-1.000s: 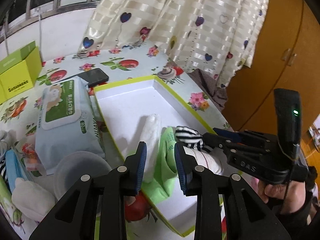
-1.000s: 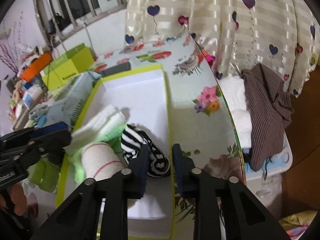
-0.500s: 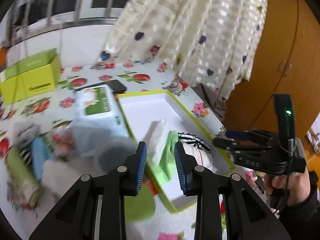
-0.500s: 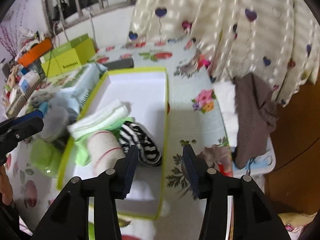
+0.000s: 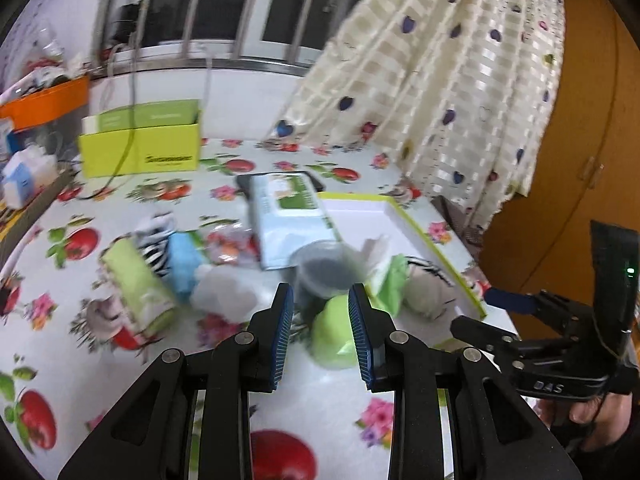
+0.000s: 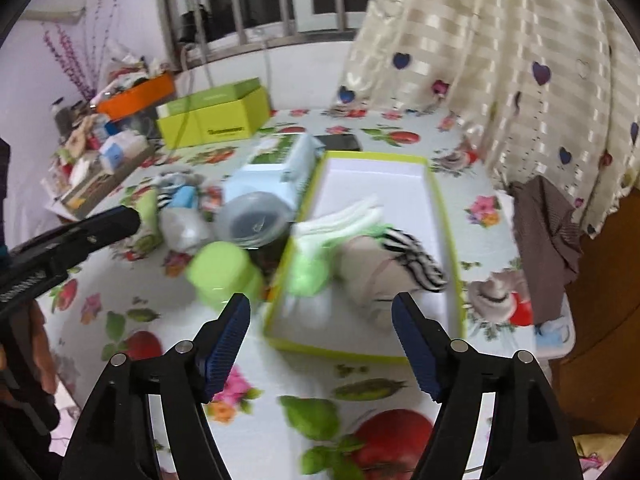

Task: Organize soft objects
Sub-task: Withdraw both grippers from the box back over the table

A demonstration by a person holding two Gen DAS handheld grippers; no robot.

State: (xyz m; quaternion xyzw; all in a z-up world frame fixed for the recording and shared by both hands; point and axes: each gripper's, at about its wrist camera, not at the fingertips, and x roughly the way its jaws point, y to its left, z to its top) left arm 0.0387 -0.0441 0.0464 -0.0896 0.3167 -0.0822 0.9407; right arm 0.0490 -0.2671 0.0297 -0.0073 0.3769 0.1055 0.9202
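Inside the shallow green-rimmed box [image 6: 442, 216] on the desk [image 6: 280, 364], bunched at its near end: a black-and-white striped sock [image 6: 416, 256], a beige rolled sock [image 6: 368, 268], folded white cloths [image 6: 344, 220] and a green cloth [image 6: 308, 276]. Left of the box, still out on the flowered cover: a green roll [image 5: 138, 288], a striped piece [image 5: 156, 240], a blue roll [image 5: 182, 264] and a white bundle [image 5: 224, 292]. Just beside the box's left wall, a grey cup [image 6: 252, 220], a lime lid [image 6: 220, 268] and a wipes pack [image 6: 276, 168]. Right gripper [image 6: 322, 344] above the near end, fingers spread wide, just been opening, nothing between them. Left gripper [image 5: 320, 332] with fingers partly apart, gripping nothing. Blurred throughout.
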